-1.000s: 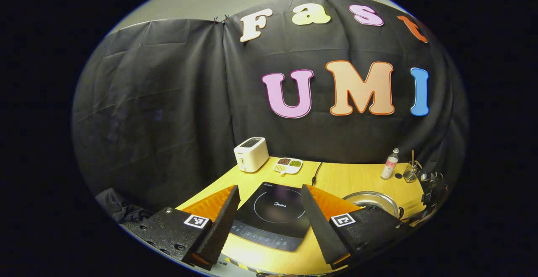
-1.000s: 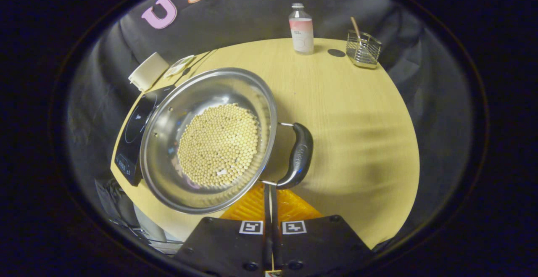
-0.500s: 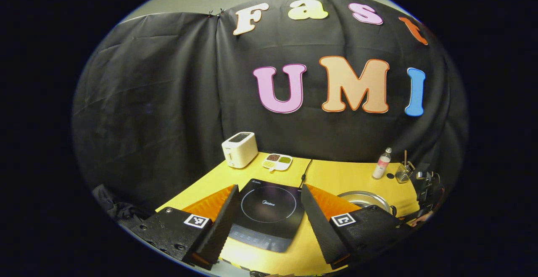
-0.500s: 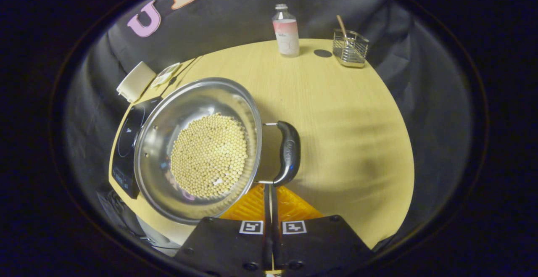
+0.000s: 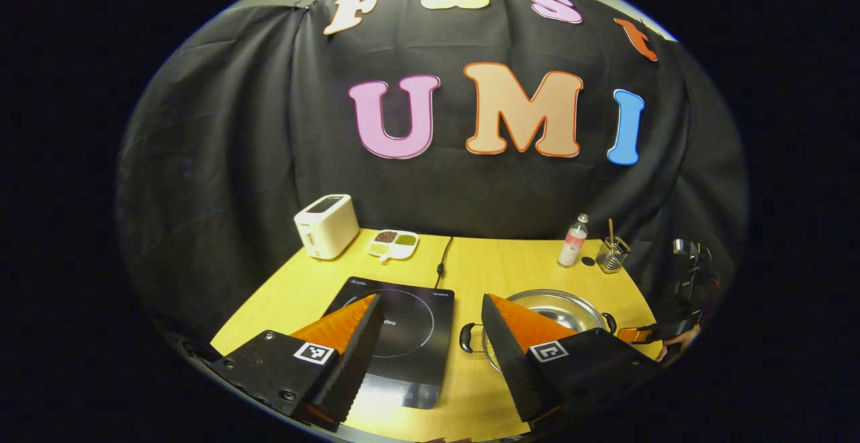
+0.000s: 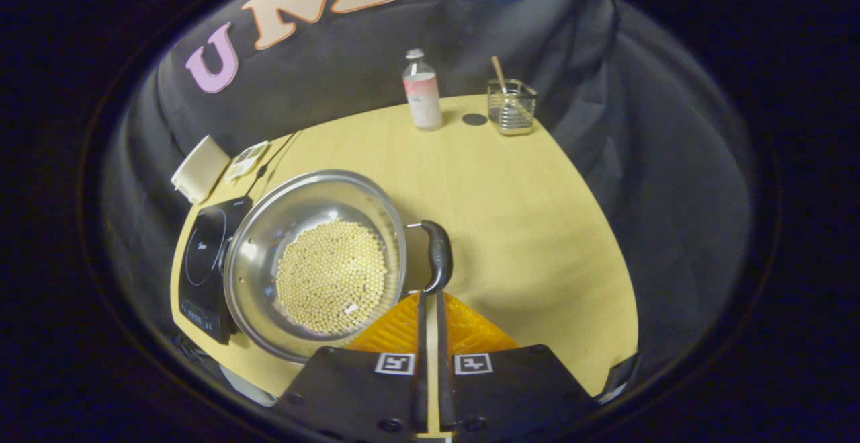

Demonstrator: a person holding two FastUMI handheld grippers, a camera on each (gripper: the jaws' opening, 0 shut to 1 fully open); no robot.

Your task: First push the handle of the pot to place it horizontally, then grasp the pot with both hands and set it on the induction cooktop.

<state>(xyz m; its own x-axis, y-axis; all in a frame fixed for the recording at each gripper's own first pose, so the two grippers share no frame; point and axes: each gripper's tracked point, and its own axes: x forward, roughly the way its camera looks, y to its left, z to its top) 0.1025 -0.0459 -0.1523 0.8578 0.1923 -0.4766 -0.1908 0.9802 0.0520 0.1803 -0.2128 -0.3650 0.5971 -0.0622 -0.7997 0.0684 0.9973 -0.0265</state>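
Pot (image 6: 316, 268) of beans beside cooktop (image 6: 201, 261), right tool (image 6: 428, 295) closed at its handle (image 6: 438, 265)

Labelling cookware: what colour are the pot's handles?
Black, clearest on the pot handle in the right gripper view.

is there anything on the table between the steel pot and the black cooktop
Nothing visible does. The steel pot of pale beans sits right beside the black induction cooktop, its rim overlapping the cooktop's edge in the right gripper view, and the glass top is bare.
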